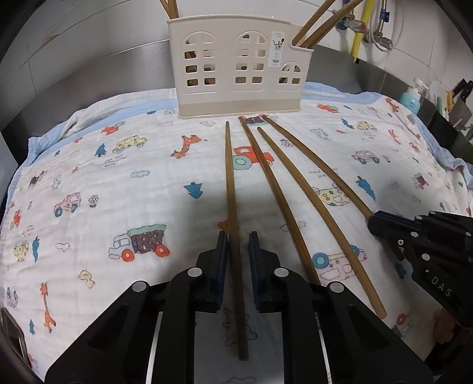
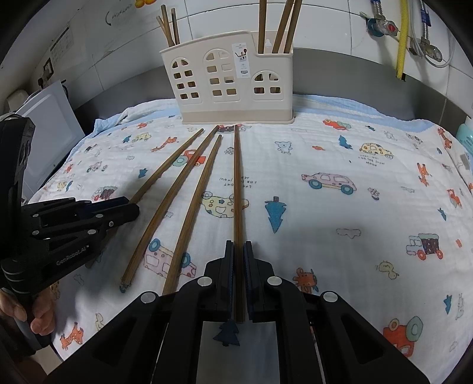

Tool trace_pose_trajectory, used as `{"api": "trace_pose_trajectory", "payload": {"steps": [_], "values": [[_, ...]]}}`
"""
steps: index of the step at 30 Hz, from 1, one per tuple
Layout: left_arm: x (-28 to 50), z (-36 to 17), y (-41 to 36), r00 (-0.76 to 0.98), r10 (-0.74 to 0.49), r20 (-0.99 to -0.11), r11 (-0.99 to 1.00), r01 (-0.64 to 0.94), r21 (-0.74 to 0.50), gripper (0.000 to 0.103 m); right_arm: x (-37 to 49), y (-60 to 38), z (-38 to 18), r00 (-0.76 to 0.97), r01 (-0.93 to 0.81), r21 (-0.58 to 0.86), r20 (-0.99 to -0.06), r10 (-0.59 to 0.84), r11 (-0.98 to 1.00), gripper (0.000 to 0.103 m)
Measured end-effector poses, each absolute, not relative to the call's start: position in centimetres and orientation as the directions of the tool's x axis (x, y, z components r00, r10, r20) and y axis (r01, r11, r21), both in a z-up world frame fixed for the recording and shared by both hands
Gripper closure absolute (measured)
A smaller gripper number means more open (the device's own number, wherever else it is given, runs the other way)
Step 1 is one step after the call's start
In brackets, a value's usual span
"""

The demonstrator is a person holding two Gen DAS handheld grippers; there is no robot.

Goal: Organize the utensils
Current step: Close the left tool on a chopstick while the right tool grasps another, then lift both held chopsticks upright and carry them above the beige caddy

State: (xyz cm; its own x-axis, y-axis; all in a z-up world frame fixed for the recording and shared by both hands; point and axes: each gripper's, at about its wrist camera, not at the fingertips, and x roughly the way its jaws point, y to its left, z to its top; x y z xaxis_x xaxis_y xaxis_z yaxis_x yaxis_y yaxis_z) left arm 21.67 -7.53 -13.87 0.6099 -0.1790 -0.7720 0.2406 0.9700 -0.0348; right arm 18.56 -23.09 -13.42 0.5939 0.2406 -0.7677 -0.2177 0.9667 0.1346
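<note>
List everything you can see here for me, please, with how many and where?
holder: one, beige, window cut-outs, at the back of the cloth
standing chopsticks: several, brown, in the holder's two end compartments
loose chopsticks: four, brown, lying on the cloth in front of the holder
cloth: one, white with cartoon prints and a blue edge, covering the counter
soap bottle: one, teal, far right
yellow hose: one, on the tiled wall
hand: one, gripping the left tool's handle
left gripper: black, jaws around the leftmost chopstick
right gripper: black, clamped on the rightmost chopstick
</note>
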Motion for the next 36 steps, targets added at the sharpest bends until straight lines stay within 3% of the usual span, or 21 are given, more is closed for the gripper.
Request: {"api": "trace_pose_trajectory", "payload": {"steps": [4,13,36], "values": [[21.9,-13.7,-7.3,0.601,-0.181,-0.779,0.973,0.225,-0.053,0.097,18.3,-23.1,-13.1,0.604,-0.218,0.129,-0.761,0.238,0.967,0.096],[21.0,-11.9,-6.8,0.628,-0.21,-0.75,0.967,0.248,-0.063,0.097,17.4,-23.3,-10.4,0.646,-0.219,0.119,-0.726,0.236,0.968,0.097],[19.7,-3.3,-4.8,0.753,-0.288,-0.591,0.95,0.302,-0.078,0.097,16.8,-23.0,-0.4,0.759,-0.275,0.091,-0.59,0.275,0.957,0.097]]}}
